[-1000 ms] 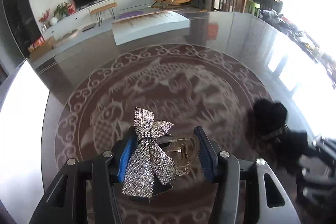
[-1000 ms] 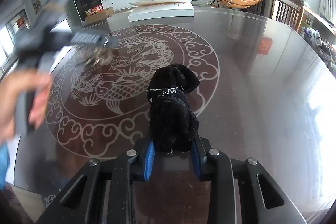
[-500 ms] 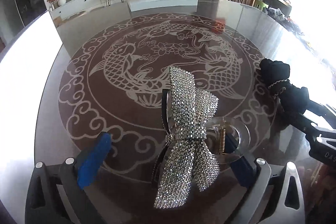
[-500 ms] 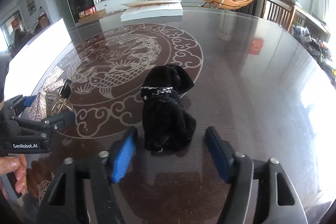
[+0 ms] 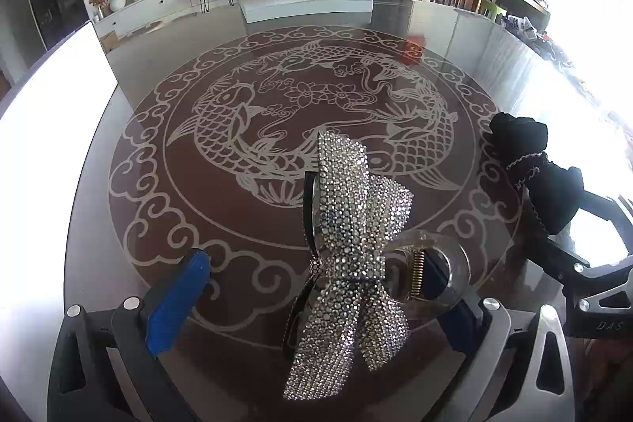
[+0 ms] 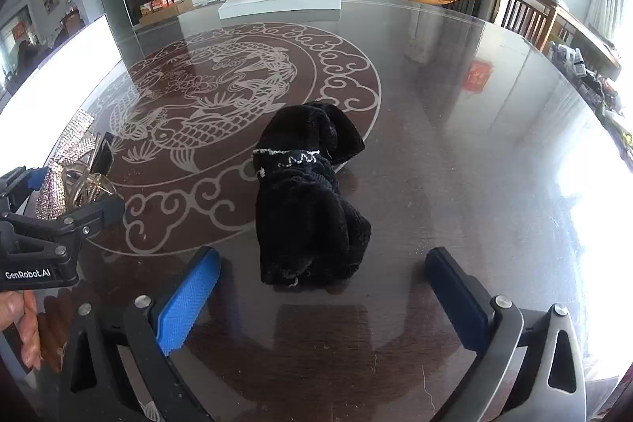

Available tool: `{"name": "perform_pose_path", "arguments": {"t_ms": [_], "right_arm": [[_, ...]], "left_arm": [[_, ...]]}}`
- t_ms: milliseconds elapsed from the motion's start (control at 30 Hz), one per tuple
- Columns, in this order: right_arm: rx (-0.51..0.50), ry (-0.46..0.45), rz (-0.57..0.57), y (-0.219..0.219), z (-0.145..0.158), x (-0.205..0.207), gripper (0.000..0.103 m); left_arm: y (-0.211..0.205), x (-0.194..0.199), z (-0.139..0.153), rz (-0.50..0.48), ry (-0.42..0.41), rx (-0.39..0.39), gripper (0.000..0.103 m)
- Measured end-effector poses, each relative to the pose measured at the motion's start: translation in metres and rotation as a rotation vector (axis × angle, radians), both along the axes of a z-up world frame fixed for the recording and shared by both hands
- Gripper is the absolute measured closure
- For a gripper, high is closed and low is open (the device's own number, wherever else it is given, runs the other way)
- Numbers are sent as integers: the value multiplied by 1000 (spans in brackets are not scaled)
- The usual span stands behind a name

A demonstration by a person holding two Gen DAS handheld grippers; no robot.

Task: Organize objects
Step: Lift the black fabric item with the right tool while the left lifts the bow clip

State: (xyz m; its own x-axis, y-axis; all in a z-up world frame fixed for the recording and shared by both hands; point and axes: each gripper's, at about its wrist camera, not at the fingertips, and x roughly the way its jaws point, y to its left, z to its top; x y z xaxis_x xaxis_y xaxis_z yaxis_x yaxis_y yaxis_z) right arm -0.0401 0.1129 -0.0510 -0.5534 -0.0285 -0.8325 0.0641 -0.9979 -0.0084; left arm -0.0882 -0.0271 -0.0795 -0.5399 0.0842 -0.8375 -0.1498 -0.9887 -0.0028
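A silver rhinestone bow hair clip (image 5: 356, 224) with a clear claw clip (image 5: 431, 271) at its side lies on the table between the wide-apart fingers of my left gripper (image 5: 316, 260), which is open. The claw clip hides part of the right pad; the left pad stands well clear of the bow. A black velvet bow (image 6: 308, 200) with a thin silver chain lies flat between the fingers of my right gripper (image 6: 322, 256), whose jaws are opening, both pads clear of it. The same black bow (image 5: 546, 176) shows at the right edge of the left wrist view.
Both clips rest on a dark glossy round table (image 6: 455, 145) with a pale fish pattern in its middle. A flat white box (image 5: 308, 0) lies at the far edge. A hand (image 6: 23, 327) holds the left gripper's handle at the left.
Both grippers have spread their jaws and let go: the rhinestone bow and the black bow now lie free on the table. The left gripper came down onto the table first.
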Motion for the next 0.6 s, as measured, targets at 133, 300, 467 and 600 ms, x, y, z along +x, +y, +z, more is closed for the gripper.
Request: {"name": "perform_pose_path", "arguments": {"t_ms": [133,300,467,600], "right_arm": [[0,0,-1,0,0,0,0],[0,0,-1,0,0,0,0],[0,0,-2,0,0,0,0],[1,1,-2,0,-1,0,0]], "left_arm": [[0,0,0,0,0,0,0],[2,0,2,0,1,-2,0],[0,0,7,0,1,-2,0],[0,0,7,1,1,-2,0]]}}
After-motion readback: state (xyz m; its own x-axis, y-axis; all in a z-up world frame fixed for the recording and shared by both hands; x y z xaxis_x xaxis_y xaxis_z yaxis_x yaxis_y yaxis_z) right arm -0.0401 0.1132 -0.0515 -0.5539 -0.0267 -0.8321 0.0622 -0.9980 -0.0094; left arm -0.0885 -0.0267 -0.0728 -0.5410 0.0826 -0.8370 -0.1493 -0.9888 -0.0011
